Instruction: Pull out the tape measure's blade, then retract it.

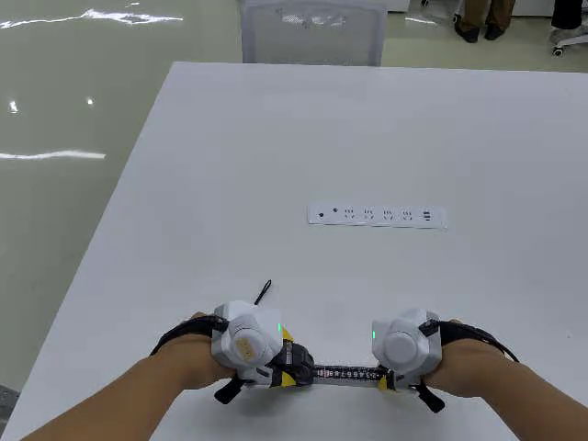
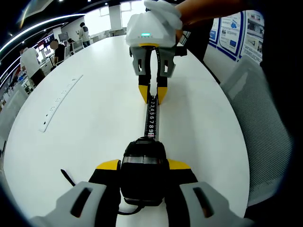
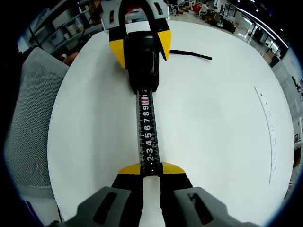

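A black tape measure case (image 2: 144, 163) is held at the near edge of the white surface (image 1: 367, 129), clamped on both sides by the yellow-tipped fingers of the left gripper (image 1: 292, 360). From the mouth of the case a short length of blade (image 3: 147, 127) is drawn out straight toward the right gripper (image 3: 150, 169), whose fingers are closed together on the blade's free end. On the black blade the white numerals 2 to 9 can be read, with a red mark right at the mouth of the case. The 2 grippers are seen facing each other in line, near one another, with the blade stretched between them. Whether the blade touches the surface or is held just above it cannot be told.

A thin black strap (image 3: 189, 54) is seen lying on the surface just beside the case, on the side away from the person. A white power strip (image 1: 377, 216) lies flat toward the middle of the surface, well apart from the grippers. A grey mesh chair (image 1: 312, 32) stands at the far edge of the surface. Both grippers are held by hands, with bare forearms reaching in from the bottom of the head view.
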`<state>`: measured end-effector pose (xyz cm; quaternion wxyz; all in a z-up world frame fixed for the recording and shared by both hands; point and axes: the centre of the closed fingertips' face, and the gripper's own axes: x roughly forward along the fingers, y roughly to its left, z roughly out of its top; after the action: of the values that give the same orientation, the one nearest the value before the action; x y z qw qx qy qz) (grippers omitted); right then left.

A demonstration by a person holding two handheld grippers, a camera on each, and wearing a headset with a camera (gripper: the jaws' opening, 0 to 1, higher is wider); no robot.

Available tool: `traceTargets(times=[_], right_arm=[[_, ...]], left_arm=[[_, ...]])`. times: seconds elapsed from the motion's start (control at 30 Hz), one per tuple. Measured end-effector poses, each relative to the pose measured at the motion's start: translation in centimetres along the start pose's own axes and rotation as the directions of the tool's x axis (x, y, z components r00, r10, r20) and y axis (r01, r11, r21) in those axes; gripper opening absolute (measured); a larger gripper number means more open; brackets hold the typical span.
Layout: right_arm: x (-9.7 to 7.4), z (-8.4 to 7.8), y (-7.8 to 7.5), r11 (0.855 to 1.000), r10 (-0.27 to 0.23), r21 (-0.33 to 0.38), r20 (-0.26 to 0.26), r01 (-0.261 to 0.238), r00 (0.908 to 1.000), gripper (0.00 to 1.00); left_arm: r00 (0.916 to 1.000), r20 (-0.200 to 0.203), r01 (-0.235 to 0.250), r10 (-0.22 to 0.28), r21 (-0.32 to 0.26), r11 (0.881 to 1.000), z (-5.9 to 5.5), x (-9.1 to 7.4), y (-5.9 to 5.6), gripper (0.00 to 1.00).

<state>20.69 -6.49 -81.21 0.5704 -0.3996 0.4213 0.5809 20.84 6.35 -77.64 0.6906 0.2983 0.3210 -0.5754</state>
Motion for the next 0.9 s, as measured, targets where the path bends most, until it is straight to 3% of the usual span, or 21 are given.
traceTargets(times=[0.9], right_arm=[[-0.4,-1.5,-0.2,1.0,-0.01,0.008,-0.008,0.01,0.9999,0.11]], left_arm=[[1.0,-0.007,-0.006,0.006,0.007,1.0,0.0,0.0,-0.1,0.3]])
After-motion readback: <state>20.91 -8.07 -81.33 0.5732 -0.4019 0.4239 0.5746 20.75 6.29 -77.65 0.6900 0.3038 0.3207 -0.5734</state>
